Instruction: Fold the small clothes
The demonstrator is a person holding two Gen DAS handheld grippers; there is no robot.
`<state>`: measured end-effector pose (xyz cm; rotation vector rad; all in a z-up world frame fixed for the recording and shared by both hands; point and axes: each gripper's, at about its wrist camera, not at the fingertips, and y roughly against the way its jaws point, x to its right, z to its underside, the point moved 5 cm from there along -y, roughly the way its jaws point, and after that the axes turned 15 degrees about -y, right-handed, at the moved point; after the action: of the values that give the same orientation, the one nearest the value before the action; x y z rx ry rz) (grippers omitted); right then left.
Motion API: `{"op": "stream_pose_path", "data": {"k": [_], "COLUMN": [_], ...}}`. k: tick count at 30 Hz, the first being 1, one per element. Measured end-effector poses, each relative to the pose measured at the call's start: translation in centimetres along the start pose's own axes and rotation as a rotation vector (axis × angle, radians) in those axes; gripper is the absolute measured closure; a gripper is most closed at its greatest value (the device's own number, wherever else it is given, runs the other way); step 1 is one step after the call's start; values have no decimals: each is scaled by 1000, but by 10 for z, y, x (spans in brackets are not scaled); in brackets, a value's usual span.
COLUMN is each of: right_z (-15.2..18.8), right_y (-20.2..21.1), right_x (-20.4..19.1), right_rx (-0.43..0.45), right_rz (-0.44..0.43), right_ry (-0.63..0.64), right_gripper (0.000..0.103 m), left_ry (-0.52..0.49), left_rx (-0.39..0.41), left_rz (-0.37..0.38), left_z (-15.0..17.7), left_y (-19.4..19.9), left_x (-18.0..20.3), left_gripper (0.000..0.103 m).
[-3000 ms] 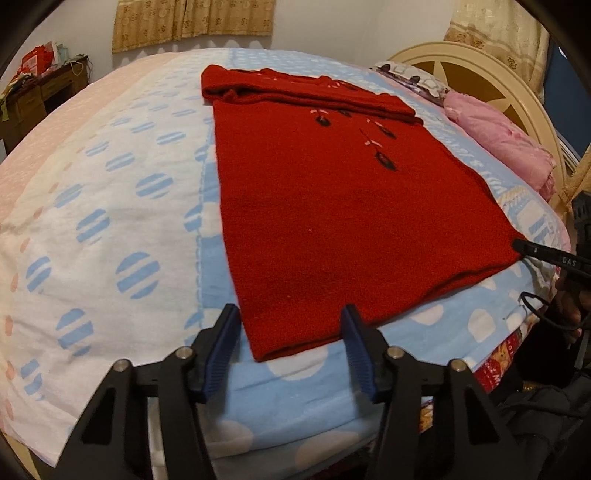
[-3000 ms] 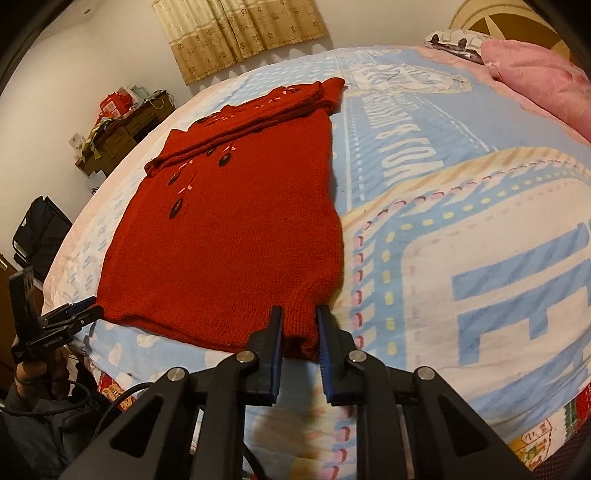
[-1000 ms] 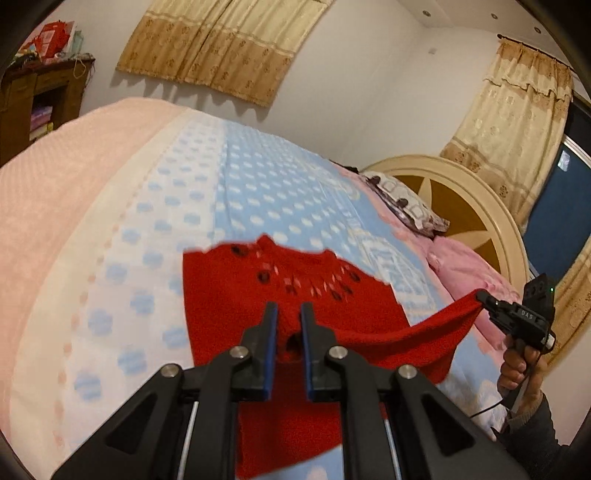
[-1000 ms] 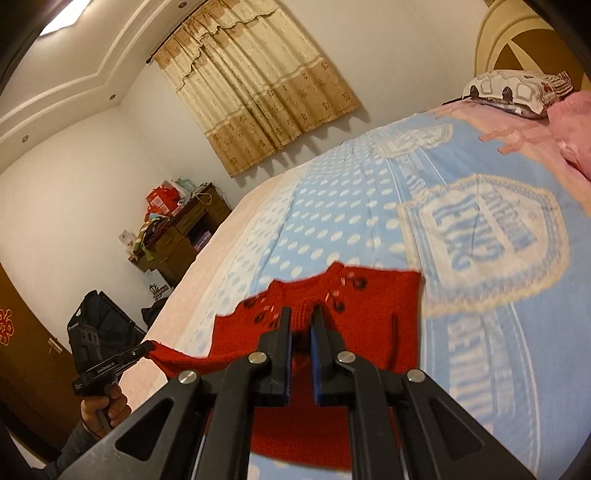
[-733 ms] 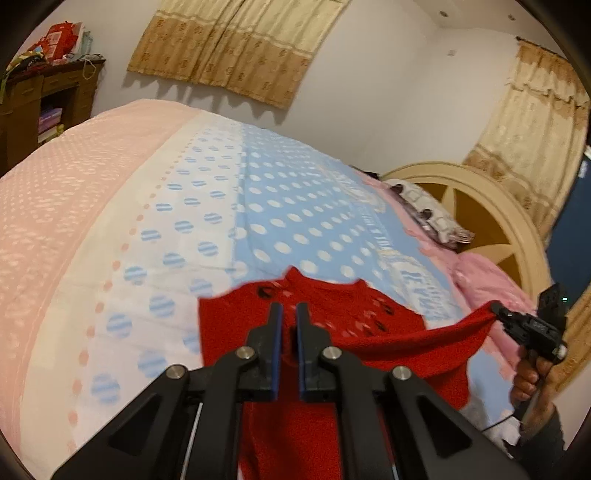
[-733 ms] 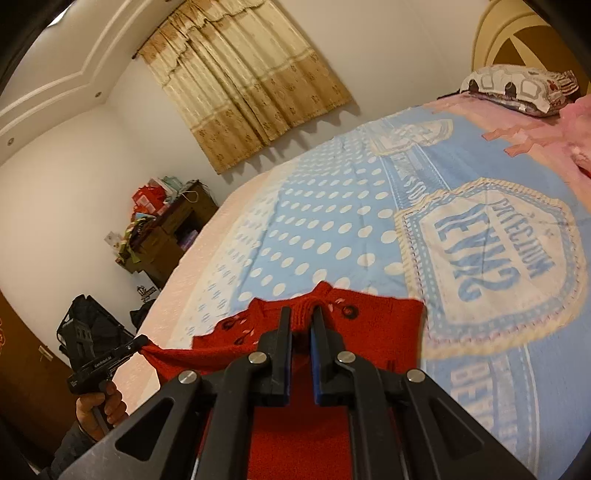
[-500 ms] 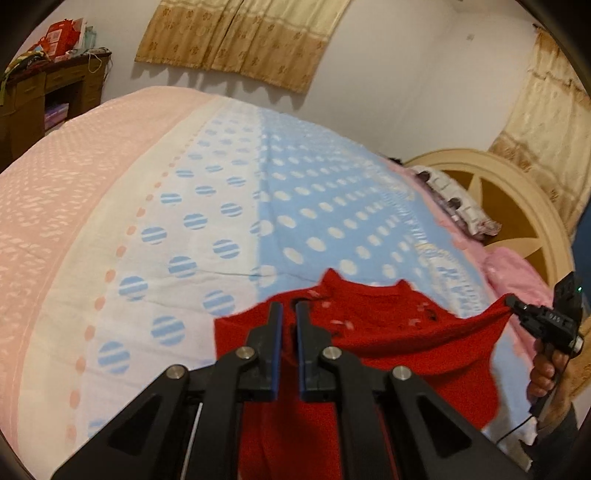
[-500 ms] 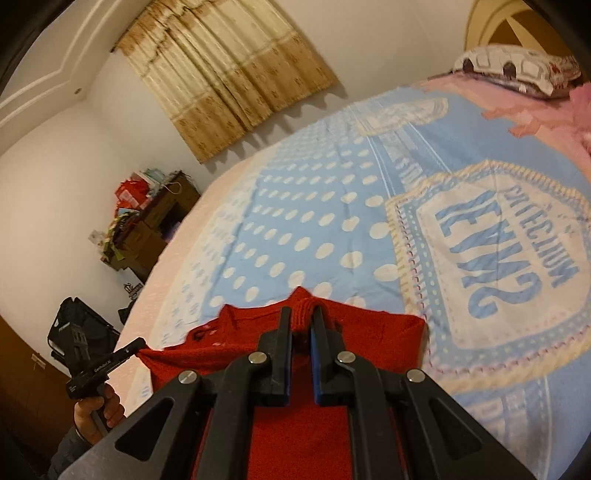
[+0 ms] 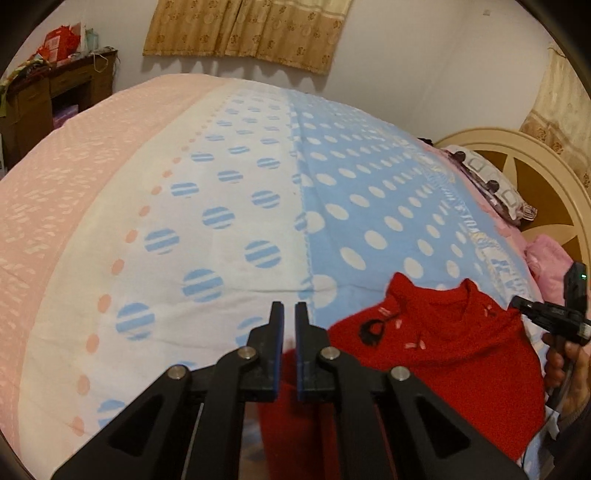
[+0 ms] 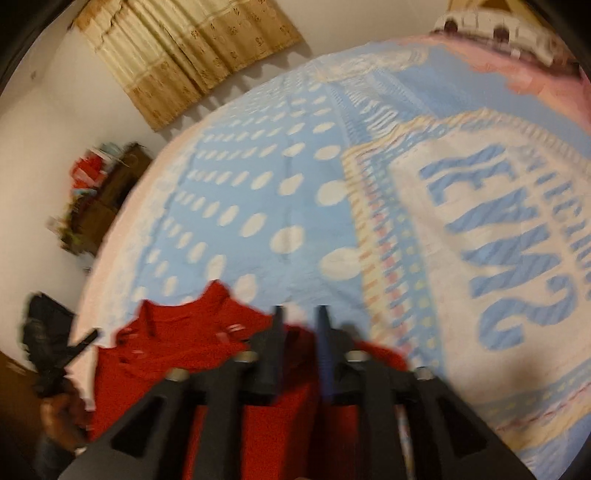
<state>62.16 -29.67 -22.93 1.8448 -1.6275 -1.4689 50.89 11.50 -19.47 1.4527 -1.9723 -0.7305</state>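
Left wrist: pillow (image 9: 491, 184) | right wrist: blanket lettering (image 10: 517, 229)

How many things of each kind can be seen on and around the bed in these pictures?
Red sweater: 1
Patterned bedspread: 1
Pillows near the headboard: 2 (patterned, pink)
Tongs: 2 (left, right)
Curtains: 2 (over the bed, beside the headboard)
Wooden cabinet: 1
Total: 9

At the bottom centre of the blurred frame, our right claw (image 10: 299, 314) is just opening above the red sweater (image 10: 177, 354), which is lying on the bed (image 10: 295, 177); nothing is showing between its tips.
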Motion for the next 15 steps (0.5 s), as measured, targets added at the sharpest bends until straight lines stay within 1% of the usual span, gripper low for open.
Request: {"op": "stream_pose_path", "data": {"k": [1, 2, 3, 4, 5, 6, 9, 10, 11, 12, 13, 15], "right_z": [0, 1, 0, 0, 0, 0, 3, 5, 7, 9, 11, 18], "right_y": [3, 7, 11, 17, 23, 26, 26, 25, 23, 21, 20, 12], "right_x": [0, 0, 0, 1, 3, 4, 4, 3, 1, -2, -4, -11], "right_rx": [10, 10, 19, 40, 64, 70, 50, 46, 39, 28, 20, -14], "right_rz": [9, -22, -44, -39, -28, -33, -36, -33, -31, -29, -29, -32], "right_ry": [16, 25, 27, 33, 47, 57, 72, 84, 99, 113, 121, 152], "right_gripper": [33, 33, 33, 33, 33, 33, 35, 42, 46, 49, 50, 50], "left_ry": [-6, -20, -34, -44, -58, -69, -99, -115, -132, -144, -153, -153], "left_rx": [-11, -14, 3, 22, 41, 43, 31, 19, 11, 5, -4, -18], "left_rz": [5, -2, -17, -27, -25, -16, 18, 26, 25, 28, 41, 56], "left_z": [1, 2, 4, 5, 6, 7, 10, 11, 11, 12, 12, 13], "left_y": [1, 5, 12, 17, 24, 27, 29, 27, 24, 21, 18, 12], "left_x": [0, 1, 2, 3, 4, 6, 15, 19, 23, 27, 30, 34], "left_gripper": [70, 60, 44, 35, 34, 34, 35, 37, 39, 43, 48, 52]}}
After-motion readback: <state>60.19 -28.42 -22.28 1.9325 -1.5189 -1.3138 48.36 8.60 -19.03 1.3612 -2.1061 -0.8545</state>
